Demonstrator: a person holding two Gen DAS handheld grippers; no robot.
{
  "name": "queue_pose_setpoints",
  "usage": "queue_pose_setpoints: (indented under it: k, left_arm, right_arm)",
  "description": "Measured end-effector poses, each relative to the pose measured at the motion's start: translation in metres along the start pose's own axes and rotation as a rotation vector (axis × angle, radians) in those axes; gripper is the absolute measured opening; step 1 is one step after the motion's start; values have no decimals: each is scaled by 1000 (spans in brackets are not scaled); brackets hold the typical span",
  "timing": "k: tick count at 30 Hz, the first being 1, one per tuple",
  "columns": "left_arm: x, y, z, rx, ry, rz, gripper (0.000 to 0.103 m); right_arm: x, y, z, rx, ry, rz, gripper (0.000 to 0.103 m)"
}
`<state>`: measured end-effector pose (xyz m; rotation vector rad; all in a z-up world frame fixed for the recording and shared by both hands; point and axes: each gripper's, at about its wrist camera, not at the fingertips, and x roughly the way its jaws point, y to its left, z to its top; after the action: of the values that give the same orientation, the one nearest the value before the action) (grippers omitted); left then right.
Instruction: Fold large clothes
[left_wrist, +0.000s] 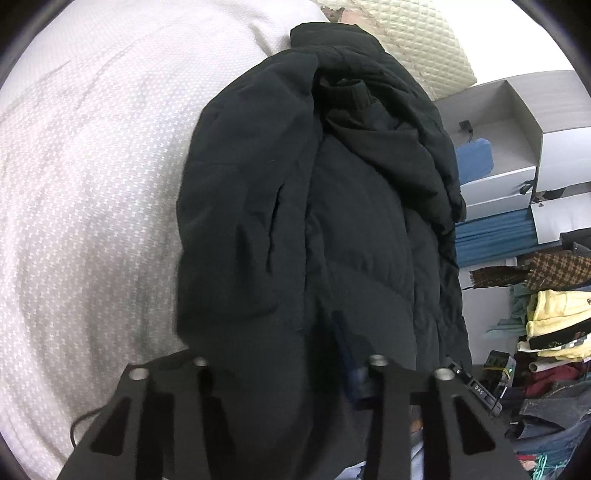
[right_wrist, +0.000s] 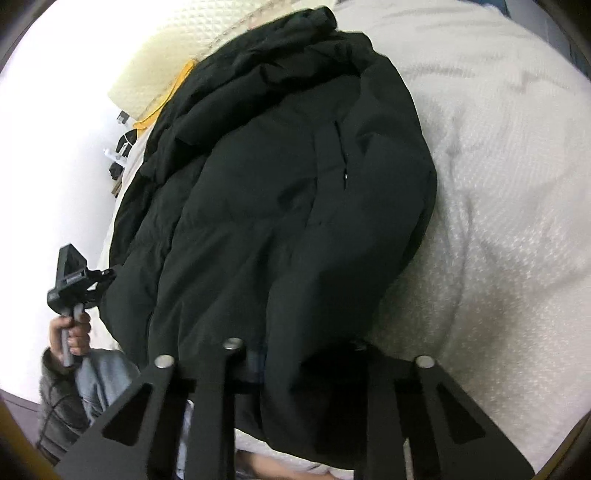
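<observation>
A large black padded jacket (left_wrist: 314, 206) lies lengthwise on a white patterned bed cover (left_wrist: 92, 184), its sides folded inward, collar at the far end. It also shows in the right wrist view (right_wrist: 288, 192). My left gripper (left_wrist: 288, 365) is open, its fingers spread above the jacket's near hem. My right gripper (right_wrist: 325, 350) is open too, with the hem bunched between its fingers. In the right wrist view the left gripper (right_wrist: 103, 278) shows at the left, held in a hand, its tip at the jacket's edge.
A cream quilted pillow (left_wrist: 417, 40) lies beyond the collar. Grey shelves (left_wrist: 517, 122) with a blue item stand to the right of the bed. Stacked clothes (left_wrist: 554, 325) lie below them. A small black device (left_wrist: 498, 365) sits by the bed edge.
</observation>
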<state>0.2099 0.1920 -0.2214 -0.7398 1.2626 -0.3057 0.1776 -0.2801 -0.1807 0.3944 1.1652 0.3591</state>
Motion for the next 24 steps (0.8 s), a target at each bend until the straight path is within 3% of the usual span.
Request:
queue_pose_setpoints:
  k: [3, 6, 11, 24]
  left_arm:
    - [-13, -3, -7, 47, -27, 2, 13]
    - [-34, -19, -16, 125, -97, -29, 9]
    - [-73, -35, -33, 157, -164, -80, 5]
    - [-225, -55, -72, 162, -285, -210, 2]
  right_arm:
    - [-16, 9, -9, -40, -54, -25, 12]
    - [-27, 11, -10, -33, -97, -22, 10]
    - [-57, 8, -9, 51, -180, 63, 9]
    - [-196, 50, -28, -28, -338, 250, 8]
